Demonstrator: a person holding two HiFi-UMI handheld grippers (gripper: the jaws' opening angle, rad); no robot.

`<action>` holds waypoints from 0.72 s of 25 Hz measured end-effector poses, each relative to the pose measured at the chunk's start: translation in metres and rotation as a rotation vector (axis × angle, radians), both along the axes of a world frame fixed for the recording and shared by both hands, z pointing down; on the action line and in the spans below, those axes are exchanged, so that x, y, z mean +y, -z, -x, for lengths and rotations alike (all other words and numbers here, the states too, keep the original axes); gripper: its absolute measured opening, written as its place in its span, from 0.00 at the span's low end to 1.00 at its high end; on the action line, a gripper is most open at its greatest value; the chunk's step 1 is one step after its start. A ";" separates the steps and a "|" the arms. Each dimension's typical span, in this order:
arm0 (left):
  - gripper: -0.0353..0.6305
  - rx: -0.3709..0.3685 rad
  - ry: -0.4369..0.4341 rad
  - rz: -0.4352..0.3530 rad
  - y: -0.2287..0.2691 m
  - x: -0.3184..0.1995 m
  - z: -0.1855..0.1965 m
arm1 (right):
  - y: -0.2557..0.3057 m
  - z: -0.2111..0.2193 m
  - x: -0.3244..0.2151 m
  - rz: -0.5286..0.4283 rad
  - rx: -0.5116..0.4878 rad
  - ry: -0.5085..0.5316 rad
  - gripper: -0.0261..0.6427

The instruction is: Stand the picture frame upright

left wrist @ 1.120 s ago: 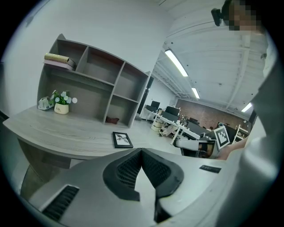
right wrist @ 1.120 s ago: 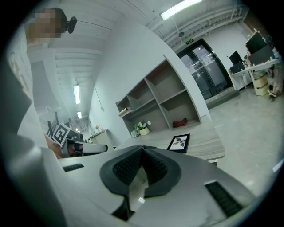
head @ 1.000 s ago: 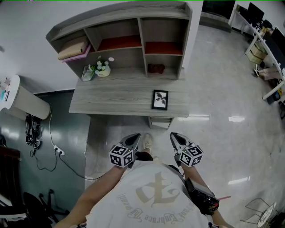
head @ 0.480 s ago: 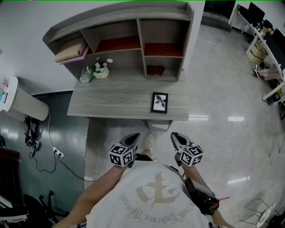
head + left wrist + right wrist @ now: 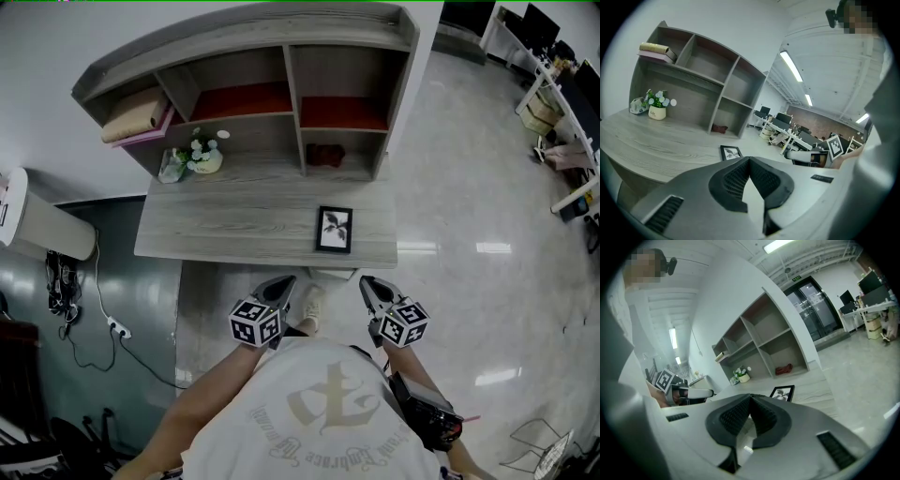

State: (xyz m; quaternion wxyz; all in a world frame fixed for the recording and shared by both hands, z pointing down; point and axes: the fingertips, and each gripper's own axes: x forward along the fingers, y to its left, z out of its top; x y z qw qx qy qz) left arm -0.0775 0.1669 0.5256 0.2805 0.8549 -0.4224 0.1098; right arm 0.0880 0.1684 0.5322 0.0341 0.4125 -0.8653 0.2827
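Evidently the approach step: black-framed picture (image 5: 335,230) lies flat on grey wooden desk (image 5: 234,225). Left gripper (image 5: 279,286) and right gripper (image 5: 367,285), pressed together and empty, must open next

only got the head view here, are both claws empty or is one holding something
observer: The left gripper view shows the left claw shut, with nothing between its jaws.
operator: and the right one
observer: The right claw is shut and empty too.
operator: is the frame flat or propped, hard to tell from above
observer: From low down, the left gripper view shows the picture frame lying flat on the desk, face up.
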 end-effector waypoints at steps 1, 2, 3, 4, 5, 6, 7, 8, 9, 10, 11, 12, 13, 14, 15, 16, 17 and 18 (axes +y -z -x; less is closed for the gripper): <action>0.06 0.001 0.001 0.002 -0.001 -0.007 0.001 | -0.001 0.002 -0.007 0.002 0.003 0.004 0.04; 0.06 0.002 0.003 0.007 -0.003 -0.013 0.002 | -0.002 0.003 -0.014 0.005 0.006 0.010 0.04; 0.06 0.003 0.005 0.012 -0.005 -0.020 0.003 | -0.003 0.005 -0.021 0.008 0.011 0.015 0.05; 0.06 0.004 0.008 0.018 -0.007 -0.026 0.005 | -0.003 0.006 -0.027 0.011 0.015 0.021 0.05; 0.06 0.005 0.010 0.024 -0.008 -0.033 0.006 | -0.004 0.007 -0.034 0.015 0.020 0.024 0.05; 0.06 0.007 0.011 0.029 -0.010 -0.040 0.006 | -0.005 0.008 -0.040 0.018 0.024 0.026 0.04; 0.06 0.010 0.009 0.033 -0.011 -0.048 0.006 | -0.005 0.009 -0.047 0.021 0.027 0.026 0.04; 0.06 0.011 0.005 0.038 -0.012 -0.055 0.006 | -0.005 0.009 -0.055 0.025 0.031 0.025 0.05; 0.06 0.012 -0.001 0.043 -0.014 -0.063 0.006 | -0.006 0.010 -0.063 0.029 0.035 0.022 0.05; 0.06 0.013 -0.009 0.047 -0.015 -0.071 0.006 | -0.006 0.011 -0.070 0.033 0.039 0.019 0.05; 0.06 0.014 -0.018 0.051 -0.016 -0.079 0.005 | -0.007 0.011 -0.077 0.036 0.043 0.015 0.05; 0.06 0.016 -0.027 0.054 -0.017 -0.087 0.004 | -0.007 0.011 -0.084 0.040 0.047 0.010 0.05; 0.06 0.019 -0.036 0.058 -0.018 -0.094 0.002 | -0.007 0.011 -0.090 0.045 0.051 0.006 0.05; 0.06 0.022 -0.044 0.061 -0.019 -0.102 0.000 | -0.006 0.010 -0.096 0.048 0.056 0.001 0.05; 0.06 0.023 -0.054 0.063 -0.020 -0.109 -0.002 | -0.006 0.009 -0.102 0.050 0.061 -0.003 0.05; 0.06 0.024 -0.064 0.066 -0.021 -0.116 -0.004 | -0.005 0.009 -0.108 0.050 0.066 -0.007 0.05; 0.06 0.024 -0.076 0.069 -0.022 -0.123 -0.006 | -0.005 0.008 -0.114 0.050 0.071 -0.011 0.05; 0.06 0.025 -0.087 0.071 -0.023 -0.130 -0.008 | -0.005 0.008 -0.120 0.051 0.075 -0.016 0.05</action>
